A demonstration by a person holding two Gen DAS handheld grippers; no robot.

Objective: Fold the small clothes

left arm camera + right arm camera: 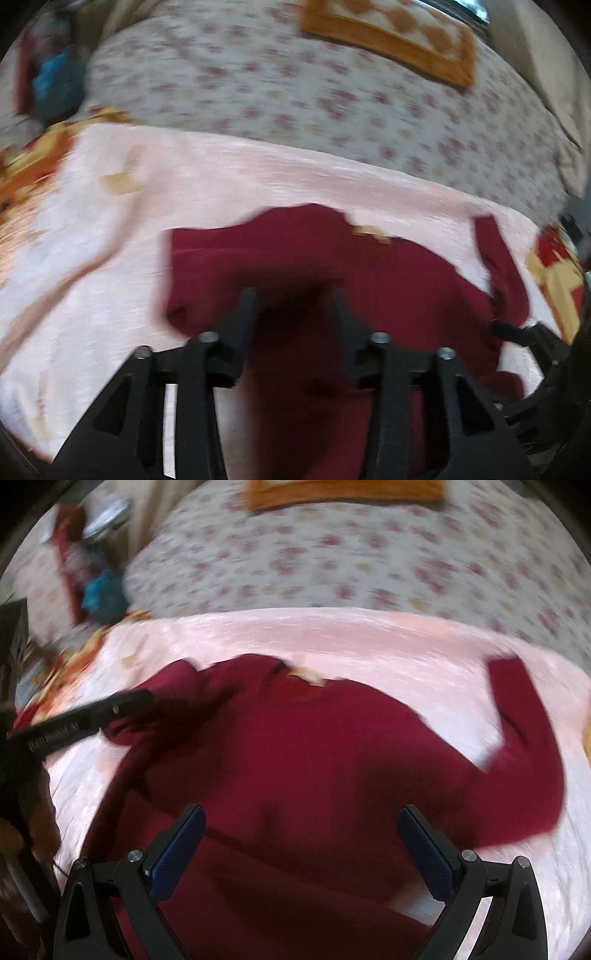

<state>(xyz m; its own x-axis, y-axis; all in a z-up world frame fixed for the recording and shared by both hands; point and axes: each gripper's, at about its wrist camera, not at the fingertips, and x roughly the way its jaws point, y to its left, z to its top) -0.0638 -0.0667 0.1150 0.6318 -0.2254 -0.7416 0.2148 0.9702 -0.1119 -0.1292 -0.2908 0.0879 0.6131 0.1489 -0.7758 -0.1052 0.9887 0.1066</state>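
Note:
A dark red long-sleeved top [314, 746] lies spread on a pink cloth [369, 642], its collar with a pale label [306, 677] at the far side. One sleeve [517, 701] sticks out and bends away on the right; the left side looks folded in over the body. My right gripper [301, 812] hovers over the lower body of the top, jaws wide apart, nothing between them. My left gripper [292, 295] stands open just above the same top [295, 258], and it also shows as a black bar [125, 705] at the garment's left edge. Both views are blurred.
Beyond the pink cloth [258, 173] stretches a floral bedsheet [295, 85] with an orange-bordered mat [391, 40] on it. A blue object [101, 590] and metal dishes [107, 515] lie off the bed's left side. A patterned yellow-red blanket [33, 166] shows at the edges.

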